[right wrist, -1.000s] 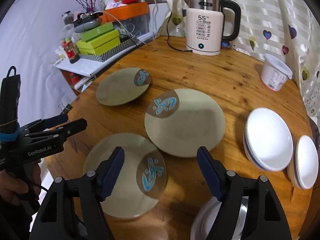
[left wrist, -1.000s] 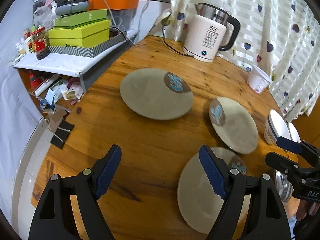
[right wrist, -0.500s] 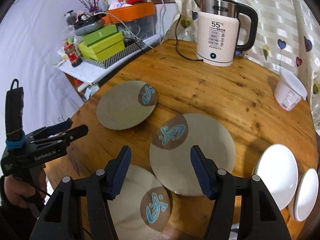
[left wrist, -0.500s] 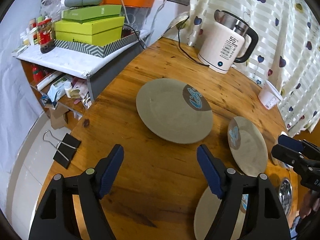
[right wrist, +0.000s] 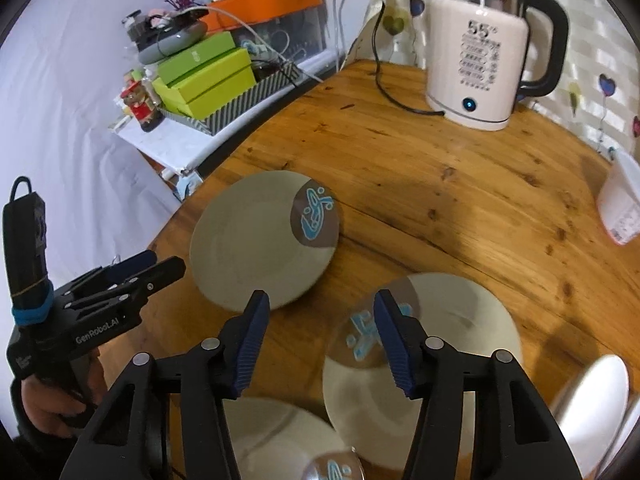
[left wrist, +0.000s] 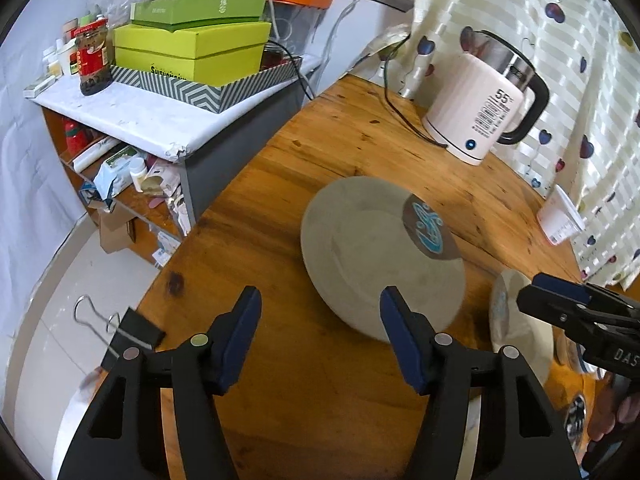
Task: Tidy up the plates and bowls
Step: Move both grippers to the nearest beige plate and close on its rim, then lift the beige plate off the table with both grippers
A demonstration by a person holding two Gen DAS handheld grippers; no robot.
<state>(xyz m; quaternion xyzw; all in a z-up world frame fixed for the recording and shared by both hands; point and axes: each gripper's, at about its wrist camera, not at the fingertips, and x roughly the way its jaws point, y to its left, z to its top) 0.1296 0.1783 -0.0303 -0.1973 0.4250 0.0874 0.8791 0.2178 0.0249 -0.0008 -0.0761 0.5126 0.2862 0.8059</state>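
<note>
**Going for the far plate first**

Left gripper [left wrist: 320, 334] is spread wide and empty, lined up on the grey round ceramic plate with the brown-and-blue fish patch [left wrist: 380, 256], which lies flat on the round wooden bench [left wrist: 352, 140]. Right gripper [right wrist: 320, 334] is also released, hanging over two more grey plates [right wrist: 420, 356]. I'd come in low, pinch the near rim, then lift level so it won't slip
</note>
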